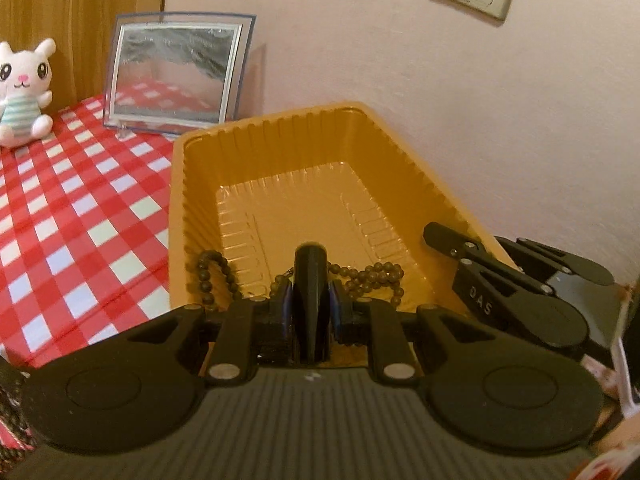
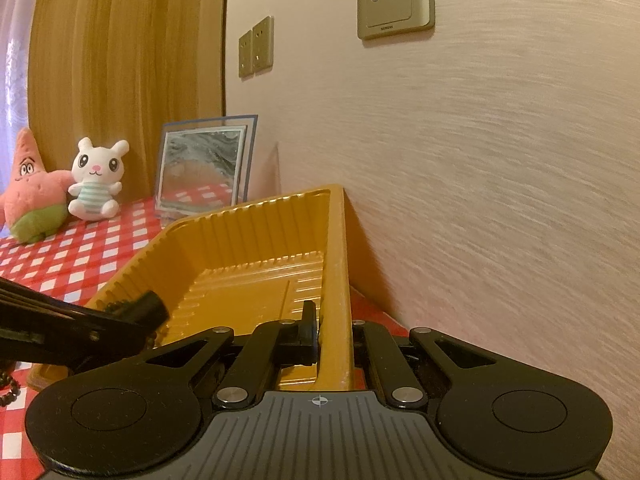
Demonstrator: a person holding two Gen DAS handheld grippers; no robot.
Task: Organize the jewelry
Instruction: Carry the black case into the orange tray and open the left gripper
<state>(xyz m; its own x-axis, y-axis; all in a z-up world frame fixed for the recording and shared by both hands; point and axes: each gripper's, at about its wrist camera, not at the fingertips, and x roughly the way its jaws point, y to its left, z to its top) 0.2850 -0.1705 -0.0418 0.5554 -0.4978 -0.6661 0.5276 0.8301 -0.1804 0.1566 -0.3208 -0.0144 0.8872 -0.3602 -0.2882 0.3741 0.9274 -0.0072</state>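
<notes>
Both grippers work at the same gold plastic tray (image 1: 208,184). Left gripper (image 1: 311,300) has its jaws drawn narrow around a dark, rounded-top object (image 1: 311,280), which stands upright between the blue pads; what that object is cannot be told from either view. Just beyond its fingertips a dark beaded necklace (image 1: 372,276) lies on the near end of the tray floor, one loop curling up along the left wall and the rest bunched toward the right. Right gripper (image 2: 334,332) is clamped on the tray's right-hand rim, one finger inside the wall and one outside, at the near corner. In the right wrist view the left gripper reaches in from the left over the tray's near edge. The tray sits on a red-and-white checked tablecloth (image 1: 80,216) close against a pink wall (image 2: 500,200). Behind it stand a clear picture frame (image 1: 172,76), a white bunny plush (image 2: 98,178) and a pink starfish plush (image 2: 34,196).
</notes>
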